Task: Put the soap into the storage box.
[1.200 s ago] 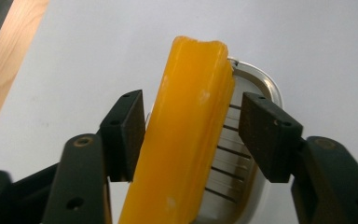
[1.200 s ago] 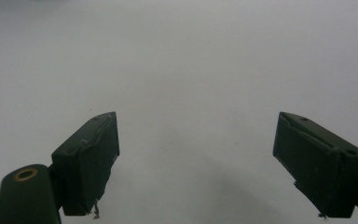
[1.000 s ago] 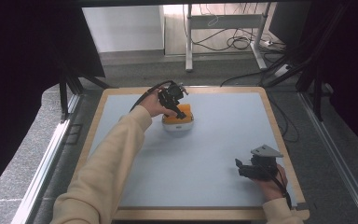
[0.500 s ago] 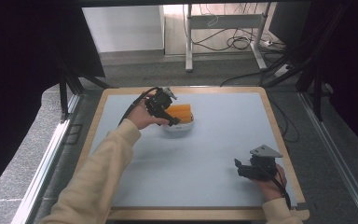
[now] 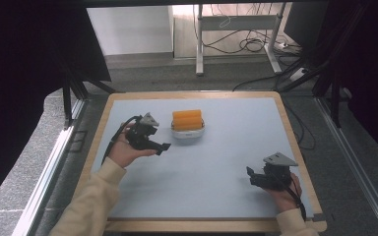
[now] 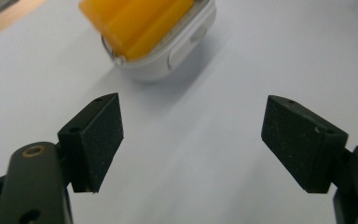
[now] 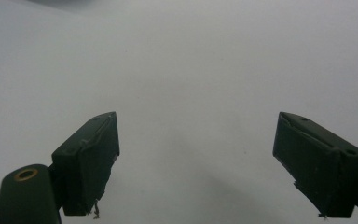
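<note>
Left tool (image 5: 163, 145) sits left of the white dish (image 5: 188, 132), apart from it, jaws spread wide with nothing between them; they have just been opening. In the left gripper view its pads (image 6: 97, 140) frame bare desk (image 6: 205, 154), and the dish (image 6: 168, 51) lies beyond them toward the upper left, cut off by the top edge.

Dish stands on the far middle of the desk (image 5: 216, 167), carrying an orange block (image 5: 187, 119) with ridges along its top. What the block is cannot be made out; in the left gripper view it (image 6: 130, 18) is blurred and partly out of frame.

Right tool (image 5: 250, 173) rests near the desk's near right corner, well apart from the dish, jaws wide and empty. Right gripper view: pads (image 7: 91, 161) over plain desk surface; a dark smudge at the top left edge is too cropped to identify.

Both sleeves enter from the bottom edge, cut off there.
</note>
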Action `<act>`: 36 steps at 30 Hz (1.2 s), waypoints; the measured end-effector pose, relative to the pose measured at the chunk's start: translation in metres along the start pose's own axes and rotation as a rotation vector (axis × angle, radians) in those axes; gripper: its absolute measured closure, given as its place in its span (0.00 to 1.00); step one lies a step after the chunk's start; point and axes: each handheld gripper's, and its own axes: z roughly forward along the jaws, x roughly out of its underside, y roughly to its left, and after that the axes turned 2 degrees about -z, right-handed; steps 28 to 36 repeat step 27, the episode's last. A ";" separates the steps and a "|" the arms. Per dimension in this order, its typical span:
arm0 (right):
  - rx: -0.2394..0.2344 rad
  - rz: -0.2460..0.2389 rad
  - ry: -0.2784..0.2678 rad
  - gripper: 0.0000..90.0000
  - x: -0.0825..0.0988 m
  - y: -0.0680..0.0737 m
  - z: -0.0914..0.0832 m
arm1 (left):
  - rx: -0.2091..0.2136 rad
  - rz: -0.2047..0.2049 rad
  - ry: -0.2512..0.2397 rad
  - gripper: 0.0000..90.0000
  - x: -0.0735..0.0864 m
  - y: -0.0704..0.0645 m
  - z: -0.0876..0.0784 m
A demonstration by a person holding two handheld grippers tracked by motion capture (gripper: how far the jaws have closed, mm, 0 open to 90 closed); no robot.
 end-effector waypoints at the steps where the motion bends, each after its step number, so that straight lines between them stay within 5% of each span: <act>1: -0.001 0.003 -0.001 0.16 0.000 0.000 0.000 | -0.006 -0.001 0.004 0.23 0.008 -0.002 -0.002; 9: 0.005 0.006 -0.006 0.16 -0.001 0.001 -0.001 | 0.000 -0.053 -0.019 0.23 0.054 -0.012 -0.011; 15: 0.005 0.001 0.003 0.16 0.000 0.002 0.002 | -0.023 -0.073 0.001 0.24 0.079 -0.014 -0.003; 36: 0.014 -0.010 -0.017 0.17 -0.002 0.002 -0.001 | -0.048 -0.065 -0.015 0.24 0.086 -0.010 -0.009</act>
